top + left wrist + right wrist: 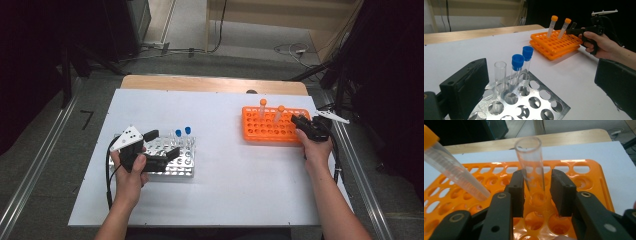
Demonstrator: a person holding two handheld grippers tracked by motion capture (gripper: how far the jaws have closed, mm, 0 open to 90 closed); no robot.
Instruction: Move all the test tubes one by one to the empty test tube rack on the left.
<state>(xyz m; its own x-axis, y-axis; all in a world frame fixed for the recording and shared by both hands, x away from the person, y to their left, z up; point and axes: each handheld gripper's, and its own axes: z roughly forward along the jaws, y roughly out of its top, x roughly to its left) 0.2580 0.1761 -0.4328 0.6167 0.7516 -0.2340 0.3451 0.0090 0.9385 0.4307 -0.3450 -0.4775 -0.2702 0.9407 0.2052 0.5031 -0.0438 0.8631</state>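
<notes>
Black jaws of the right tool (537,195) flank an uncapped glass tube (531,167) standing in the orange rack (584,170) at the desk's right edge, one pad touching, not clamped; left tool (159,145) open, steadying the metal rack (182,167).

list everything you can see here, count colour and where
orange rack: 1, orange, table's right
orange-capped tubes: 2, clear, standing tilted in the orange rack
open glass tube: 1, clear, in the orange rack, between the right gripper's fingers
metal rack: 1, silver, table's left
blue-capped tubes: 2, clear, in the metal rack
uncapped tube: 1, clear, metal rack
table: 1, white
left gripper: black, open over the metal rack
right gripper: black, left finger touching the open glass tube
</notes>
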